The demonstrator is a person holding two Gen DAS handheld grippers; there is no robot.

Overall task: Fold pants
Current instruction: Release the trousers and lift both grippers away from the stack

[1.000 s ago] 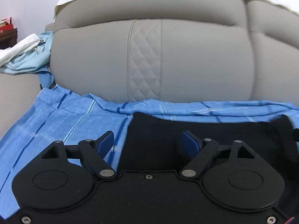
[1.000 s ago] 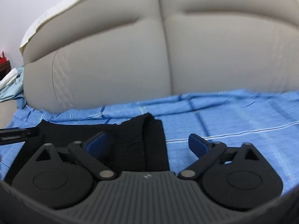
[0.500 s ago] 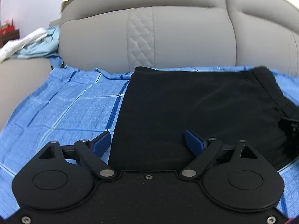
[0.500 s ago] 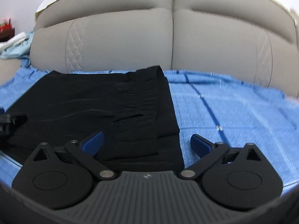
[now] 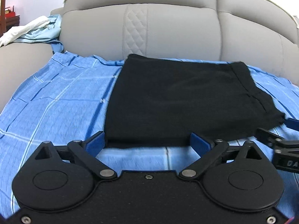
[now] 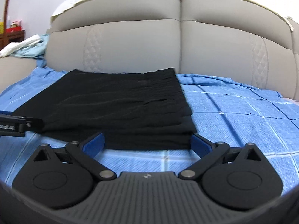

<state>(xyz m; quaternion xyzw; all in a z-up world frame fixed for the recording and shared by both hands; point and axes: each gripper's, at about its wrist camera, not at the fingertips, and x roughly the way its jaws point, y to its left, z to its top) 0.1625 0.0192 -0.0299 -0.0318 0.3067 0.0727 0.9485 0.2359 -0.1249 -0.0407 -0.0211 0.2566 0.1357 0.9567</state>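
Blue sheet (image 5: 56,100), "DA" on right gripper (image 5: 287,160)

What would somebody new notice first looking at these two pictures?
The black pants, folded into a flat stack, lie in the middle of a blue checked sheet spread over the seat of a beige sofa. The left gripper and right gripper sit just in front of the near edge of the pants, jaws open and holding nothing. A pile of white and pale blue clothes rests on the sofa arm at far left.
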